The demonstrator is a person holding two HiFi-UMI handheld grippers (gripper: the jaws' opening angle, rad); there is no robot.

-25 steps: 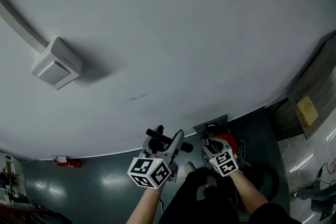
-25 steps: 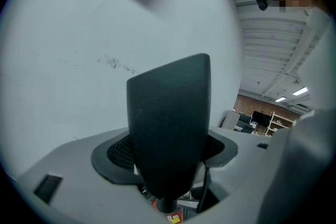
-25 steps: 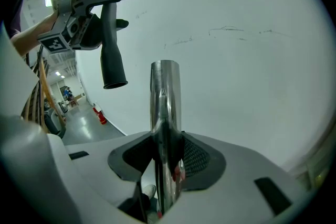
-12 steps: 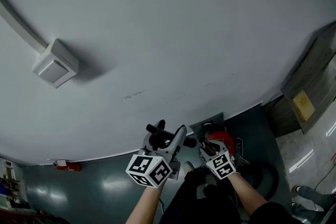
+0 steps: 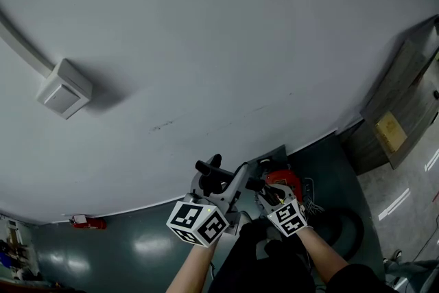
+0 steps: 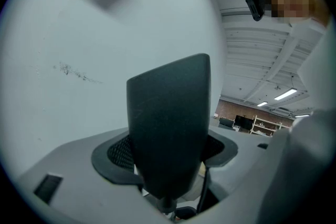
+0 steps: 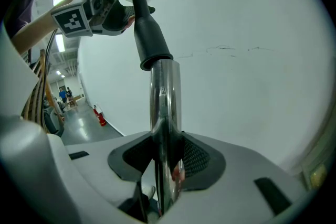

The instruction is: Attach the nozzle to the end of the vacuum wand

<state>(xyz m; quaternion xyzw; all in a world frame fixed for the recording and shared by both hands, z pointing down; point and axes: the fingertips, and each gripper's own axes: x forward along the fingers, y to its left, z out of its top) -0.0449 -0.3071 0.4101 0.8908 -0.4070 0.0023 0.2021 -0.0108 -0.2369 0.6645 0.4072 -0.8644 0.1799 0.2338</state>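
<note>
Two hand-held grippers meet in front of a bare grey wall (image 5: pixel 206 44). The left gripper (image 6: pixel 168 157) is clamped on a black nozzle (image 6: pixel 168 113), with its jaws pressed against either side of the broad, flat body. The right gripper (image 7: pixel 167 160) has closed on a shiny chrome wand (image 7: pixel 165 97), which rises straight up from between its jaws with a pad tight on each side.

In the right gripper view, the nozzle's round black cuff sits at the top end of the wand, in line with it. The cuff appears to be sleeved over the tube, though how deeply it is seated cannot be told. In the head view, both grippers are close together, low in the frame, above a dark floor (image 5: pixel 123 243).

The wand looks like a stiff, hollow metal tube. It is probably light, but its polished surface is slick, so it could slide or spin in the pads under a push. A firm hold fairly near the joint should keep the end from swaying.

The nozzle looks like hard plastic, light and rigid, and not fragile under a plain squeeze. Its flat body gives the jaws two broad faces to press on, which is the better place to hold it because the cuff stays free to slide onto the tube. The fit is likely a snug friction one, so it calls for a straight push along the wand, perhaps with a slight twist. A push at an angle would probably jam the cuff
</note>
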